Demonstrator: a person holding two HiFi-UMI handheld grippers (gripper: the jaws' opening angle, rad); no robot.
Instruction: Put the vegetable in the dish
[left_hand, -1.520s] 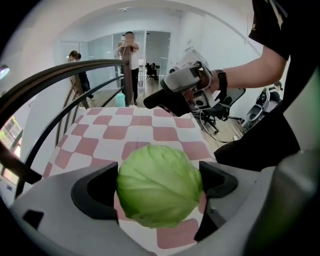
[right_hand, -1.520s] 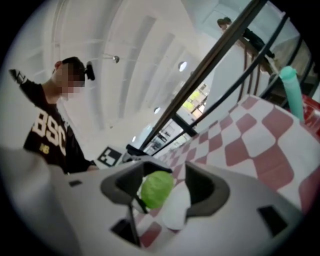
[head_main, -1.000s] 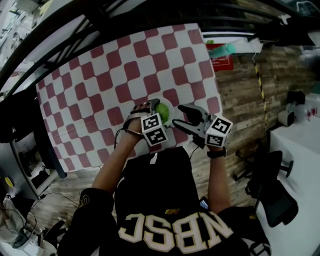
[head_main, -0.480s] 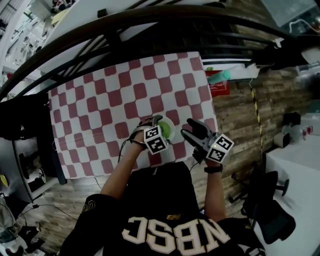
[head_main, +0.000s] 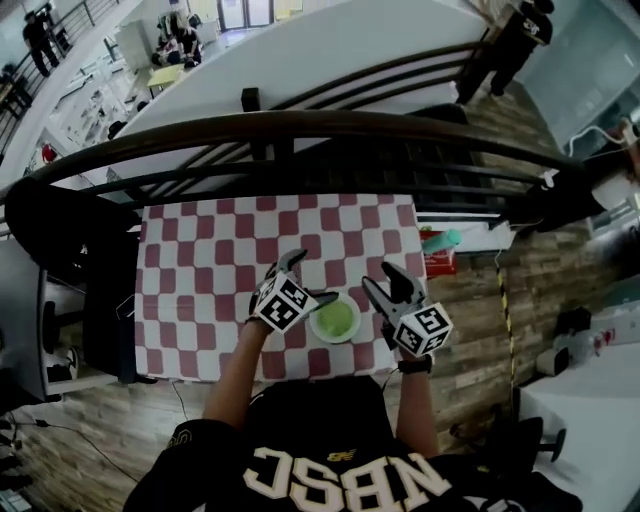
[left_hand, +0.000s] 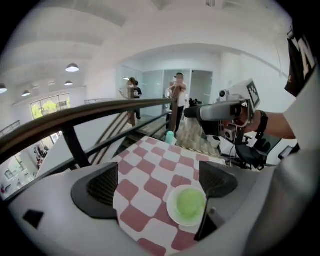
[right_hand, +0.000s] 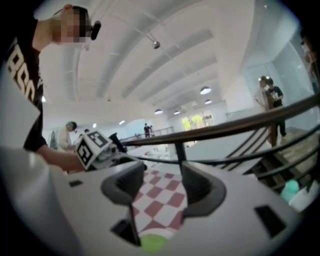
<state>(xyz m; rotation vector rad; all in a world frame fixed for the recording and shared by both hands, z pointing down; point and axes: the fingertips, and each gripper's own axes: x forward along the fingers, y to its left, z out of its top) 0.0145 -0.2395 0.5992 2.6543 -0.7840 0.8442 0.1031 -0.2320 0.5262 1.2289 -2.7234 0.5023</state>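
Note:
A round green vegetable (head_main: 336, 319) lies in a small white dish (head_main: 347, 333) near the front edge of the red-and-white checkered table (head_main: 210, 270). My left gripper (head_main: 306, 279) hangs just left of the dish, open and empty. In the left gripper view my left gripper (left_hand: 157, 185) looks down at the dish (left_hand: 175, 214) and the vegetable (left_hand: 190, 202), which sit below its right jaw. My right gripper (head_main: 379, 279) hovers just right of the dish, open and empty. In the right gripper view my right gripper (right_hand: 161, 187) shows the vegetable (right_hand: 152, 243) at the bottom edge.
A black curved railing (head_main: 300, 130) runs along the table's far side. A teal bottle (head_main: 441, 240) and a red box (head_main: 438, 263) sit on a low white shelf right of the table. A dark chair (head_main: 100, 300) stands at the left. People stand in the background.
My left gripper has drawn back off the dish to the left, leaving the vegetable in it. The right gripper stays beside the dish. The head view has lifted and shows more of the room.

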